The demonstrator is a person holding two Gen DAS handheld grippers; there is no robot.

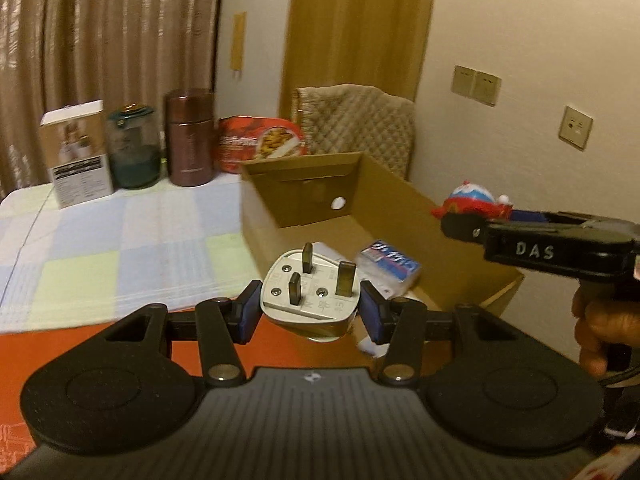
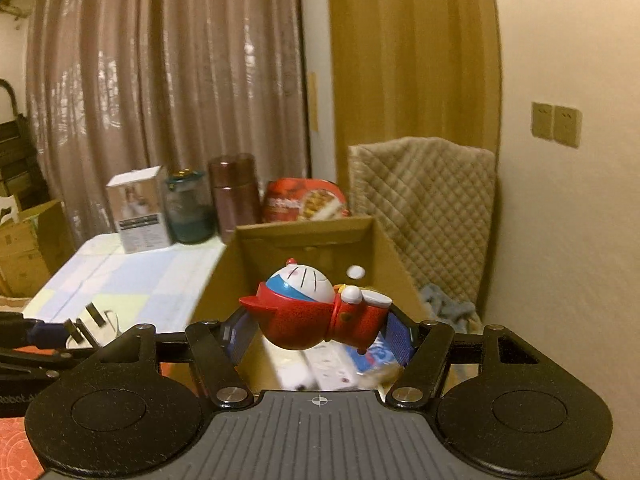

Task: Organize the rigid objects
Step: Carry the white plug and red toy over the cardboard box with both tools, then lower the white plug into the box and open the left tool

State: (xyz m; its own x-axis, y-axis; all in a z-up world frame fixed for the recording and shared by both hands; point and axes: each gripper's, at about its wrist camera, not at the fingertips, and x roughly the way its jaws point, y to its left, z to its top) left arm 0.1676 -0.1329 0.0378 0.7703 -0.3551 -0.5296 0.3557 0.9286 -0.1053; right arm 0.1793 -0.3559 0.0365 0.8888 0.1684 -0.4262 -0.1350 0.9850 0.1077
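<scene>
Plug (image 1: 310, 294): white, 3 dark pins facing the camera, clamped between the 2 blue-padded fingers (image 1: 249, 312) of the left gripper (image 1: 310, 310), held in the air at the near edge of the cardboard box (image 1: 404, 200).
Toy figure (image 2: 316, 312): round white-and-blue head, red body, lying on its side, gripped between the fingers of the right gripper (image 2: 318, 330), held above the open box.
Cardboard box: open top, standing on the table (image 1: 120, 248) at its right side; round hole in the far wall. Contents: a blue-and-white packet (image 1: 390, 266) and a white power strip (image 2: 328, 368).
Table: pale checked cloth. Along its far edge, 1 white carton (image 1: 76, 152), 1 glass jar (image 1: 134, 150), 1 brown flask (image 1: 190, 138), 1 red tin (image 1: 262, 142).
Behind the box: a quilted chair back (image 2: 424, 208).
</scene>
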